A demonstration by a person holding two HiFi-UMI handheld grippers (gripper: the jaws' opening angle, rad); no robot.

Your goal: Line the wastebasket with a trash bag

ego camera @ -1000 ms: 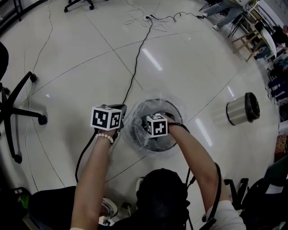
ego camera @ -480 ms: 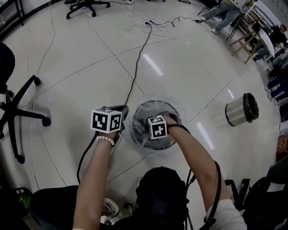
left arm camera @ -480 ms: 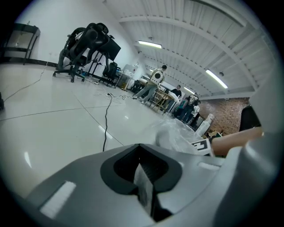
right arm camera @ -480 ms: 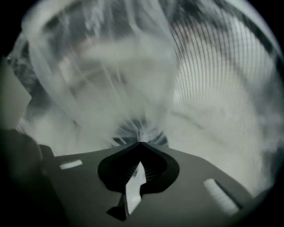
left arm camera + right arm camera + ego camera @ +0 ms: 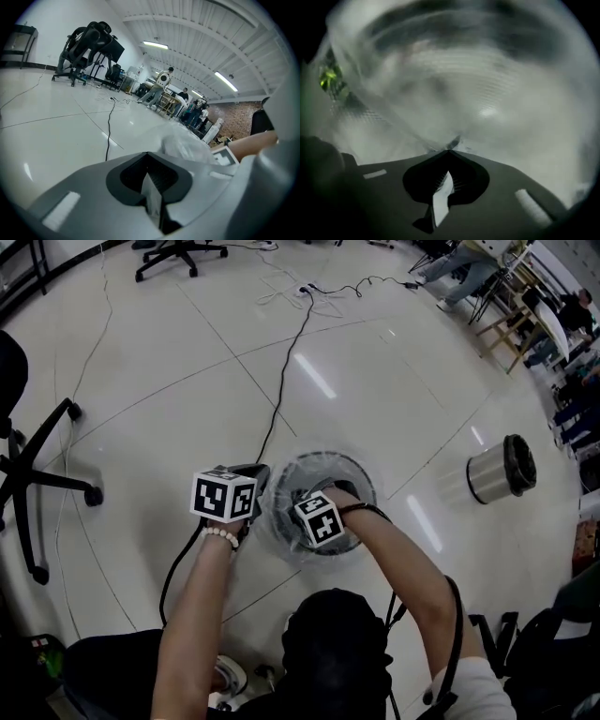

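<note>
Our left gripper (image 5: 148, 154) was clamped shut just left of the wastebasket (image 5: 367, 491). The clear trash bag (image 5: 281, 523) was draped over the wastebasket rim and down inside. The right gripper (image 5: 449, 152) pointed down inside the wastebasket, jaws closed too, with plastic all around it.

No word, number or brand name can be read anywhere in the room. The only printed signs are black-and-white square code patterns, not letters. One set covers the faces of the marker cube (image 5: 223, 496) riding on the left tool (image 5: 151, 187). The other covers the second cube (image 5: 320, 518) on the right tool (image 5: 443, 187). Anything printed far beyond the tools is too small to make out.
</note>
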